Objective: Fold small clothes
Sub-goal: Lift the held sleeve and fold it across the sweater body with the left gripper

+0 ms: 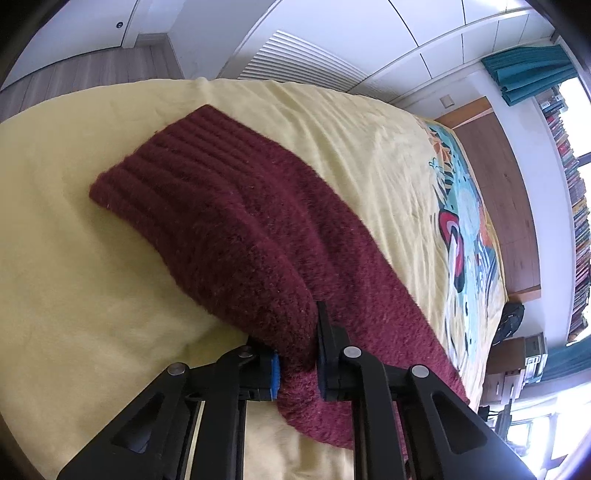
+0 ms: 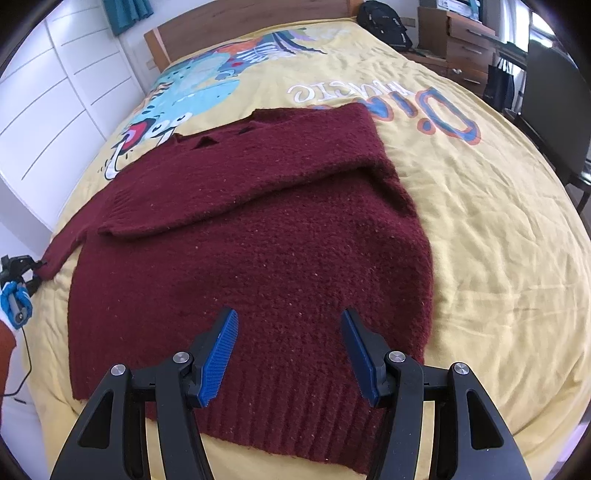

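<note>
At the far left of the right wrist view, the left tool (image 2: pixel 22 271) sits at the bed's left edge, at the tip of the maroon knit sweater's left sleeve (image 2: pixel 70 240), which stretches out toward it. The left wrist view shows this up close: the left tool (image 1: pixel 297 360) is pinching that sleeve (image 1: pixel 221 221) between its blue-padded fingers (image 1: pixel 274 374), the knit bunched in the narrow gap, and the ribbed cuff (image 1: pixel 166 162) lies ahead of the tool on the yellow bedspread (image 1: pixel 74 277).

Moving right, the maroon knit sweater (image 2: pixel 258 258) lies spread flat across the middle of the bed, its neckline toward the wooden headboard (image 2: pixel 236 22) and its ribbed hem (image 2: pixel 277 417) nearest the right camera. The right sleeve (image 2: pixel 258 177) is folded inward and lies diagonally across the chest, its cuff resting near the left side of the body. The yellow bedspread (image 2: pixel 480 240) carries a colourful printed picture (image 2: pixel 199 92) and lettering (image 2: pixel 406 107) beyond the sweater's collar.

The right tool (image 2: pixel 290 347) hovers above the lower part of the sweater's body, its blue ridged fingers (image 2: pixel 221 354) spread wide apart with nothing between them.

Further right, beside the bed, a black backpack (image 2: pixel 388 22), wooden drawers (image 2: pixel 469 44) and a dark chair (image 2: pixel 554 110) stand.
</note>
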Motion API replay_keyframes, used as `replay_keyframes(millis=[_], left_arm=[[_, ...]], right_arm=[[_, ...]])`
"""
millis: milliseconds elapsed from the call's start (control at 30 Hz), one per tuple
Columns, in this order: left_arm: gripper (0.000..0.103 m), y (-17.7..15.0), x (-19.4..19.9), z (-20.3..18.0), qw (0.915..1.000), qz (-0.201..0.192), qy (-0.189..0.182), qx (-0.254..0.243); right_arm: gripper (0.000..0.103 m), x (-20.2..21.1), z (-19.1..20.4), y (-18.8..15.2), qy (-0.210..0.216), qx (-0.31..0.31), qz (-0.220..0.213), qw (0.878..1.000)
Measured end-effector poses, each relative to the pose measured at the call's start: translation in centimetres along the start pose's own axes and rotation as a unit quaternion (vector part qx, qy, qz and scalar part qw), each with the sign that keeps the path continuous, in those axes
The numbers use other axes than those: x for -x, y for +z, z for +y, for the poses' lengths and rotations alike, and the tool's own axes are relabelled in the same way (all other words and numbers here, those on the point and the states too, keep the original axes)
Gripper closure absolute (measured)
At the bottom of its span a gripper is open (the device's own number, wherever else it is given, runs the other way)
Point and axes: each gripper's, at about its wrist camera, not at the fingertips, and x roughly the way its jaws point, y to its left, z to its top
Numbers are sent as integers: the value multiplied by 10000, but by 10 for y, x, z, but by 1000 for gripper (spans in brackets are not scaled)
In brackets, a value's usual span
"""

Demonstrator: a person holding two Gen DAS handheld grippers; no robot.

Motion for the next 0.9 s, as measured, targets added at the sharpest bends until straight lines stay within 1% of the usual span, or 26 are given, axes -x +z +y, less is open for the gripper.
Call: replay_keyframes(millis=[167, 433, 733, 900], left_arm=[[92, -1, 1, -18, 9999, 8, -108, -63], [92, -11, 5, -65, 9991, 12, -303, -291], [92, -33, 6, -127, 9953, 146, -836, -477], [93, -53, 2, -167, 9916, 284, -1101, -619]], right_arm=[[43, 4, -11, -4, 5, -81, -42, 10000], [43, 12, -28, -10, 11, -178, -135, 9998], [43, 25, -51, -14, 47, -261, -281, 9993], [43, 33, -67, -18, 52, -376, -385, 9985]])
